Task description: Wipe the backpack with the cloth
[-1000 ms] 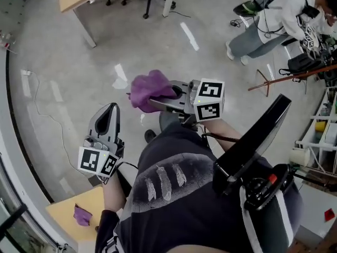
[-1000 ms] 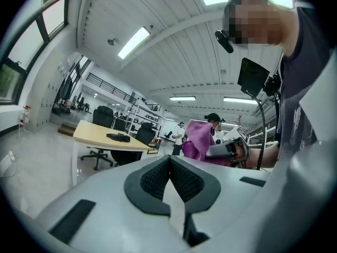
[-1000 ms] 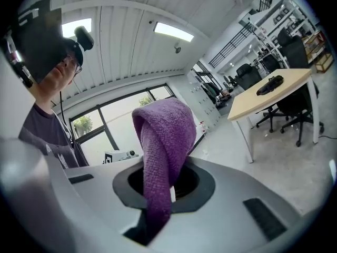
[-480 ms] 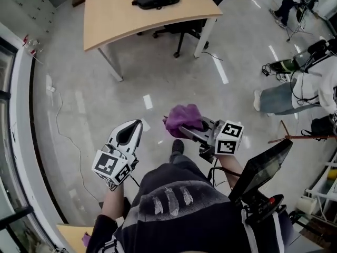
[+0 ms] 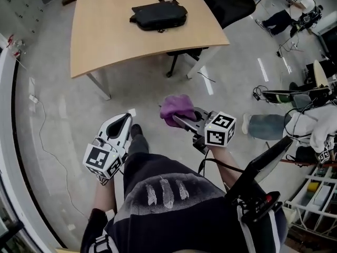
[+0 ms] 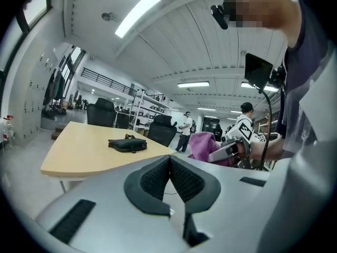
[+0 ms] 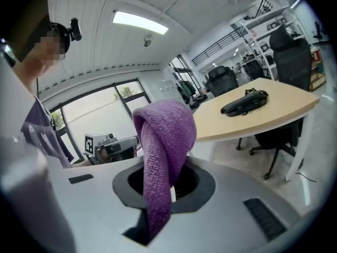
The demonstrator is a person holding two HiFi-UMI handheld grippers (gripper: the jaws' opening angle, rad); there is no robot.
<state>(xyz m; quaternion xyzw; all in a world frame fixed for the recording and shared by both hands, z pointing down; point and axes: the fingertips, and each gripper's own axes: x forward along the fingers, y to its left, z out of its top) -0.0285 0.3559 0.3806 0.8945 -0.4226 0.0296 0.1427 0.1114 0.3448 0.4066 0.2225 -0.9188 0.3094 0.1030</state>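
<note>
A black backpack (image 5: 158, 15) lies flat on a light wooden table (image 5: 105, 41) at the top of the head view; it shows too in the left gripper view as the backpack (image 6: 128, 145) and in the right gripper view as the backpack (image 7: 245, 102). My right gripper (image 5: 176, 121) is shut on a purple cloth (image 5: 176, 108), which bulges out of its jaws, the cloth (image 7: 162, 152) filling the middle of its own view. My left gripper (image 5: 125, 121) is shut with nothing in it, its pads (image 6: 158, 181) pressed together. Both grippers hang above the floor, well short of the table.
A black office chair (image 5: 229, 1) stands behind the table's right corner. A person (image 5: 287, 125) sits on the floor at the right, near shelving (image 5: 316, 194). A cable (image 5: 47, 136) trails over the grey floor at the left. Another person (image 5: 279, 15) is at the top right.
The view has swung toward the table, which now shows whole with the backpack on it. Both grippers have kept their grip states, the right one still holding the cloth.
</note>
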